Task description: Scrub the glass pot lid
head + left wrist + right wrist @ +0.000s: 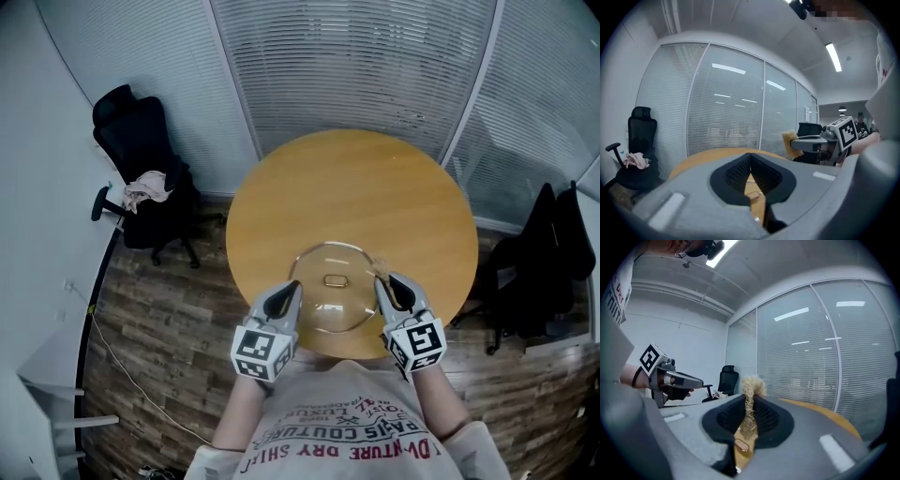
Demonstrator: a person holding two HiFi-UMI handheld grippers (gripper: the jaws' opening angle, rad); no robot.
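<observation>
The glass pot lid (323,314) lies flat near the front edge of the round wooden table (356,187), its metal handle (336,279) on top. My left gripper (293,289) is shut, its tips at the lid's left rim; I cannot tell whether they touch it. Between its jaws the left gripper view (750,157) shows only the handle (754,194) below. My right gripper (382,281) hovers at the lid's right rim, shut on a tan fibrous scrubber (379,268). The scrubber (751,390) sticks up past the pads (766,416).
A black office chair (141,178) with a cloth on it stands at the left. Another dark chair (548,253) is at the right. Glass walls with blinds (356,66) curve behind the table. The person's torso (347,422) is at the table's near edge.
</observation>
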